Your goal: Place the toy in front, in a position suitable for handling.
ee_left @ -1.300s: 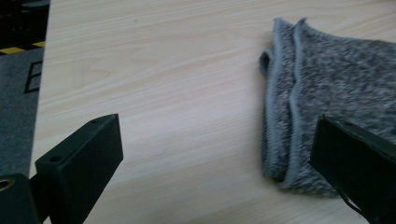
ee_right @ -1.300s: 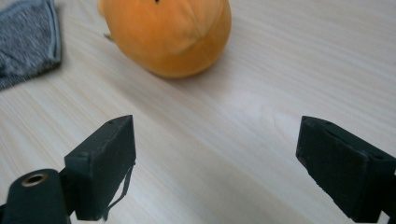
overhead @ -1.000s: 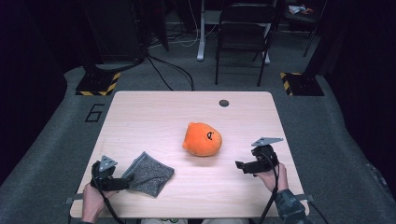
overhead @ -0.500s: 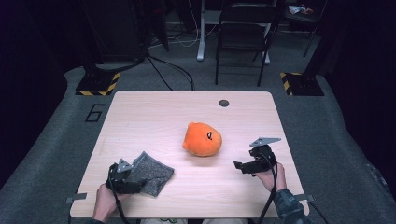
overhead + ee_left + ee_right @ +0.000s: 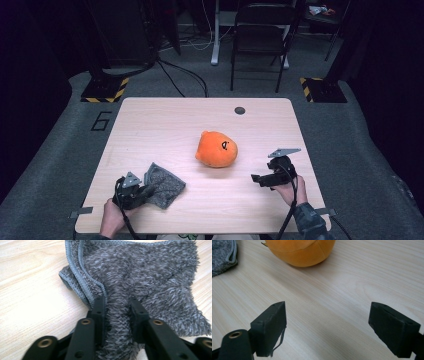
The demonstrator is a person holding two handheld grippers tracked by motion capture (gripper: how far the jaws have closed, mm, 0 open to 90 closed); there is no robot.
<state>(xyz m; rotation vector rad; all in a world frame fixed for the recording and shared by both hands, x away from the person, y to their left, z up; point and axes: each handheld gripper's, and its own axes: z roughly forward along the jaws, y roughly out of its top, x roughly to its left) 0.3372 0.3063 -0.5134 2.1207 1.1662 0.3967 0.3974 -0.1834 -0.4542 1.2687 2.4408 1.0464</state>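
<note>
A fuzzy grey cloth [image 5: 164, 184] lies crumpled near the table's front left. My left gripper [image 5: 142, 192] has just been closing and is now shut on the cloth [image 5: 140, 277]; a ridge of pile is pinched between its two black pads [image 5: 100, 310] in the left gripper view [image 5: 117, 306]. An orange plush toy [image 5: 216, 149] with a small face sits in the middle of the table. My right gripper [image 5: 256, 178] rests at the front right, pointing left toward the toy, jaws wide open with bare wood between them [image 5: 327, 322]. The plush [image 5: 299, 251] shows ahead of it.
The light wooden table [image 5: 150, 120] has a small dark round disc [image 5: 240, 110] near its far edge. A black chair [image 5: 260, 30], cables and a yellow-black striped floor marker [image 5: 102, 92] lie beyond the table. The cloth's edge [image 5: 223, 252] shows at the right gripper view's top left.
My left gripper moved right onto the cloth's near corner and closed on it, bunching the fabric. The right gripper and the plush stayed where they were.
</note>
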